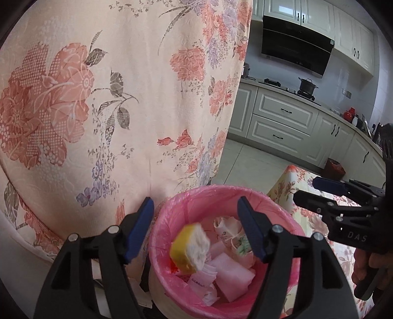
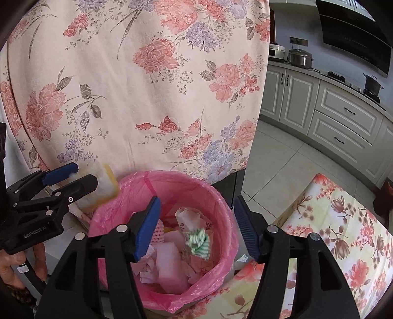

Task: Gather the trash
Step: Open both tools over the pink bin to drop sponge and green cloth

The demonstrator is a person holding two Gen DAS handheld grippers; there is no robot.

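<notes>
- Over the pink-lined bin [image 1: 222,247], my left gripper [image 1: 196,230] has its fingers spread wide; the yellow sponge [image 1: 190,246] sits loose between them, blurred, seemingly falling.
- Beside it, my right gripper [image 2: 196,229] is open too, gripping nothing.
- Best to hold above the rim until the sponge settles among the paper scraps [image 2: 194,235].

Soft, even daylight, no hard shadows; glossy cupboards [image 1: 316,14] catch pale glare. Strong fisheye bending with black corners. The yellow sponge [image 1: 190,246] is motion-blurred in both views; everything else stays sharp
</notes>
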